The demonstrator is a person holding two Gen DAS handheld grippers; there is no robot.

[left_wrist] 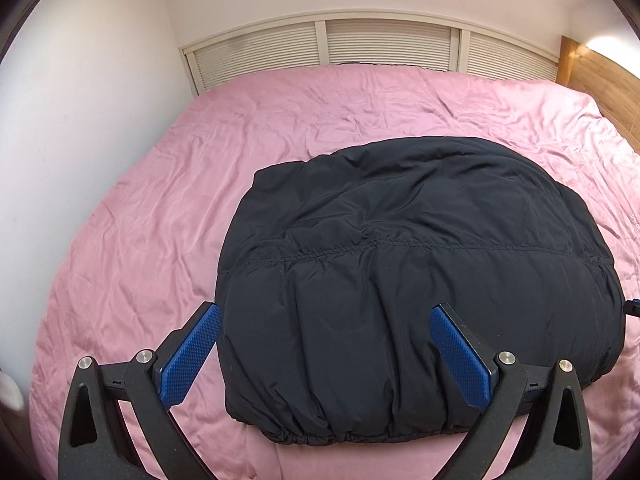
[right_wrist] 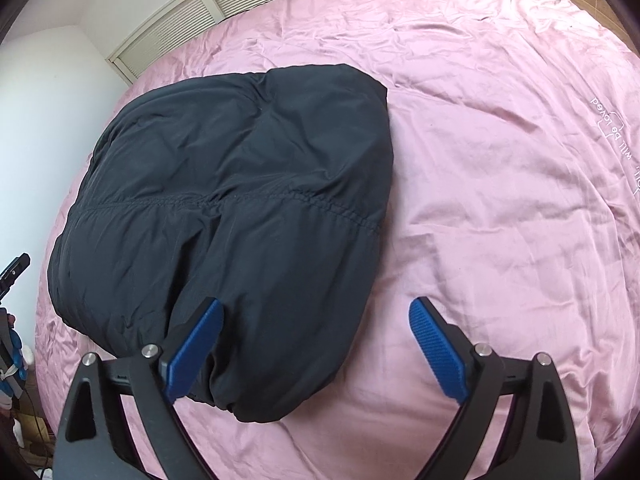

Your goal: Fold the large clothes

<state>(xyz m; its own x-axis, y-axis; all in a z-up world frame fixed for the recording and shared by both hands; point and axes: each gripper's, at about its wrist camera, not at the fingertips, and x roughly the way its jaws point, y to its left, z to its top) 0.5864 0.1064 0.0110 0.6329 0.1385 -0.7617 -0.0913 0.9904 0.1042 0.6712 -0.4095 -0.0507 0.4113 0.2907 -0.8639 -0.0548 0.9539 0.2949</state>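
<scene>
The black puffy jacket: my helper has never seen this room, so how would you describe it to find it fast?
Look at the wide bed under the wrinkled pink sheet. On it lies the black puffy jacket, folded into a rounded bundle with one stitched seam across it. It is the only dark thing on the pink.

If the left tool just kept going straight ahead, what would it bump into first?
Most likely the black padded jacket: the open left tool already frames its near hem on the pink bedsheet. Height above the fabric is hard to judge.
</scene>
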